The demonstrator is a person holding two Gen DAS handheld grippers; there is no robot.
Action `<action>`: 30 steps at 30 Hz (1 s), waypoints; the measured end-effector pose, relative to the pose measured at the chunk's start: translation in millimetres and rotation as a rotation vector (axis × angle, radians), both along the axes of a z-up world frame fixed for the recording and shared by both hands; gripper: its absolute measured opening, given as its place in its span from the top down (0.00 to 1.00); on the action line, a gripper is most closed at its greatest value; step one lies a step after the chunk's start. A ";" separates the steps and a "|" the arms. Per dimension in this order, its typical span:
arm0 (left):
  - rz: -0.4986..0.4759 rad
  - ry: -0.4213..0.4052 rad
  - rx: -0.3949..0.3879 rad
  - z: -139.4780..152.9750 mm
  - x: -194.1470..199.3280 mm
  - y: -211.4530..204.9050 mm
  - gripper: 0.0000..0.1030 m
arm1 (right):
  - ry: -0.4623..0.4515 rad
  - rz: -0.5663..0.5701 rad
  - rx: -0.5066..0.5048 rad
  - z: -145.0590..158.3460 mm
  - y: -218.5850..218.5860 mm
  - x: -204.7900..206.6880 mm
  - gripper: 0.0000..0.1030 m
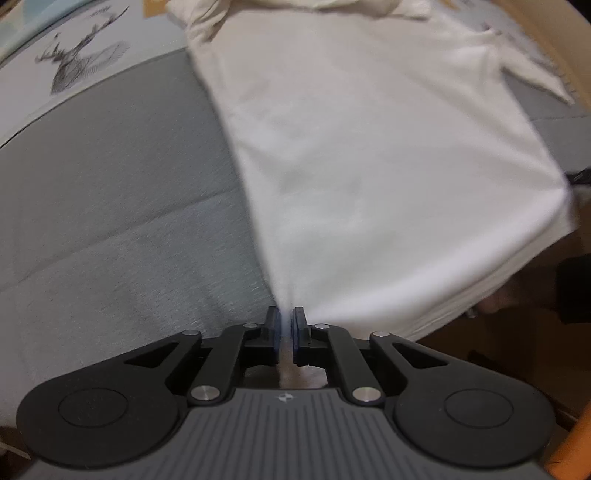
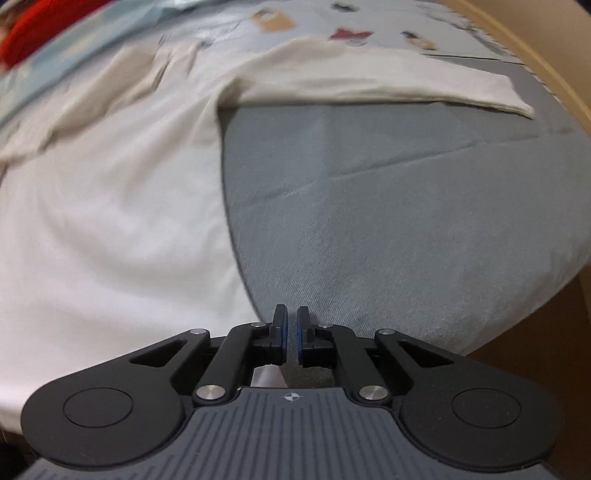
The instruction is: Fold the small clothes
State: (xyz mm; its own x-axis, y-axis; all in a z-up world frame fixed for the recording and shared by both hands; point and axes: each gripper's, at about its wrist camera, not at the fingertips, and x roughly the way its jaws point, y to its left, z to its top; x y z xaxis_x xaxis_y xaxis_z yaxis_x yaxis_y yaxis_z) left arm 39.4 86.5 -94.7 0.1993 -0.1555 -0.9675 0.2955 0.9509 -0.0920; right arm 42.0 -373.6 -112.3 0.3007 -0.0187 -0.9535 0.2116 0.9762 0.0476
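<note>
A white long-sleeved shirt (image 1: 369, 166) lies spread on a grey bed cover (image 1: 110, 203). My left gripper (image 1: 284, 321) is shut on the shirt's near hem corner, and the cloth runs taut from its blue pads. The hem stretches to its other corner (image 1: 561, 192), drawn to a point at the right edge. In the right wrist view the shirt (image 2: 110, 221) fills the left side and one sleeve (image 2: 406, 85) lies stretched out to the right. My right gripper (image 2: 291, 321) is shut at the shirt's edge, with a bit of white cloth showing under its left finger.
A pale cloth with a deer print (image 1: 81, 66) lies at the far left. Something red (image 2: 33, 33) sits at the far corner. A wooden bed frame (image 2: 535, 44) curves along the right. A person's hand (image 1: 495, 301) and dark sleeve show below the hem.
</note>
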 end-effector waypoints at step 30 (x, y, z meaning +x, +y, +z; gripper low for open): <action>0.095 -0.513 0.050 66.7 68.8 -109.9 0.79 | -0.455 0.018 0.120 101.5 36.4 120.5 0.82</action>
State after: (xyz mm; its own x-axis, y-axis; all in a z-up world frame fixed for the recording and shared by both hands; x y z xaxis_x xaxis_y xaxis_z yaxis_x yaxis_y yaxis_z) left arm 108.2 -23.4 -28.0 0.6604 -0.0697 -0.7477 0.2031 0.9751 0.0885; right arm 162.5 -337.1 -10.8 0.6880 0.0931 -0.7198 0.1257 0.9615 0.2445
